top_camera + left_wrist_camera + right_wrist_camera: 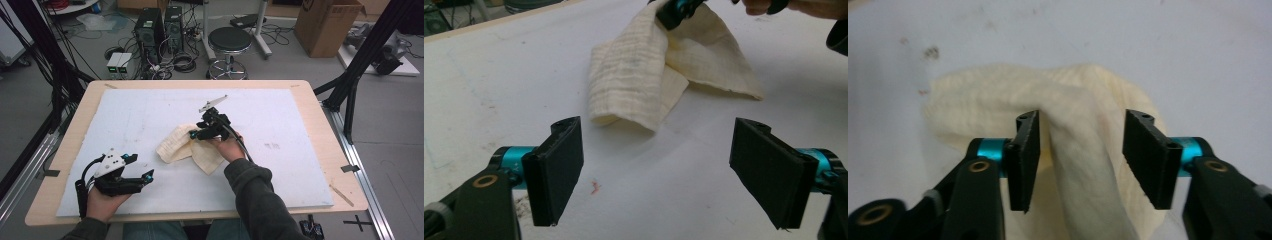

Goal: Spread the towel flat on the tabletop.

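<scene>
- Cloth (pixel 187 146) mid-mat (pixel 280 115), crumpled, one flap folded over; likely mid-fold.
- Right gripper (pixel 1080 150) low on cloth, jaws apart, a raised ridge of fabric between them; pads not pressing, so looks like a release or a re-grip.
- Left gripper (pixel 669 170) near front-left of mat, jaws spread wide, nothing between; parked clear of cloth, probably waiting its turn.
- No containers on table (pixel 65 145).

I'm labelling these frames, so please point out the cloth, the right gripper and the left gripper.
cloth (pixel 634 75): left gripper view, on the folded front layer.
right gripper (pixel 1080 150): right gripper view, midway between its jaws, over the cloth fold.
left gripper (pixel 125 175): high view, on its black body.
</scene>
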`<state>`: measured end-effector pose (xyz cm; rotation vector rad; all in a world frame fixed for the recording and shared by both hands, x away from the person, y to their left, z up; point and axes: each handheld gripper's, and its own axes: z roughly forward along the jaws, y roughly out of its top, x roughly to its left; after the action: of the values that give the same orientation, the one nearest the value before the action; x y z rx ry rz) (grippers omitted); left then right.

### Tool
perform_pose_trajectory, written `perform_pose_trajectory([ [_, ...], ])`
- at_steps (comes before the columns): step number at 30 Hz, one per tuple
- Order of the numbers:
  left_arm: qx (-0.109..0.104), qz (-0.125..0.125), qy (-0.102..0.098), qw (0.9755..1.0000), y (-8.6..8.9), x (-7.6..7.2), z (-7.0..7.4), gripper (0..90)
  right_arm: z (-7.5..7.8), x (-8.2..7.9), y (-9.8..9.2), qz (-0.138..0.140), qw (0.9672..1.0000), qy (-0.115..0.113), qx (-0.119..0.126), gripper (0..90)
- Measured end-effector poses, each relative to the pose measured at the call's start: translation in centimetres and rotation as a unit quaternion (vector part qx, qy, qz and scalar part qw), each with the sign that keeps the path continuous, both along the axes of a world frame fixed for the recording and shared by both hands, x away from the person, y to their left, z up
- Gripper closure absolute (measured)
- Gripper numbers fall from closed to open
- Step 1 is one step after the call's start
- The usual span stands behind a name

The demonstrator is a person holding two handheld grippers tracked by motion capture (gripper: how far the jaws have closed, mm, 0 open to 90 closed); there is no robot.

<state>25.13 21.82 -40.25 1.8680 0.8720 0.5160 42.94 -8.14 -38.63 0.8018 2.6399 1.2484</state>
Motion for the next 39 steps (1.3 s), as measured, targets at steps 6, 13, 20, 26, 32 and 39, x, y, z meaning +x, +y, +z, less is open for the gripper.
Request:
perform_pose_trajectory([
  [6,-0.008,-0.009,0.002,0.9999,-0.9,0.2,0.2,26.4,1.9,-2.6,-2.6,0.003,0.9987,-0.04,0.031,41.2],
  [13,0.0,-0.042,0.015,0.999,-3.2,1.2,0.1,36.7,2.6,-5.7,-5.2,0.016,0.9973,-0.059,0.042,43.9],
  [20,0.0,-0.055,0.021,0.9983,-5.2,2.6,-0.4,48.7,1.5,-7.4,-6.2,0.04,0.9967,-0.058,0.041,49.3],
  [26,-0.007,-0.068,0.045,0.9966,-7.4,4.5,-1.3,58.2,-0.8,-8.1,-6.5,0.045,0.9976,-0.036,0.038,52.2],
  [32,0.017,-0.059,0.07,0.9957,-9.1,6.8,-2.6,62.5,-3.3,-8.3,-6.5,0.048,0.9983,-0.01,0.032,54.3],
  [39,0.032,-0.025,0.111,0.993,-9.0,8.8,-3.9,62.1,-4.7,-8.1,-5.1,0.067,0.9977,0.001,-0.005,55.6],
])
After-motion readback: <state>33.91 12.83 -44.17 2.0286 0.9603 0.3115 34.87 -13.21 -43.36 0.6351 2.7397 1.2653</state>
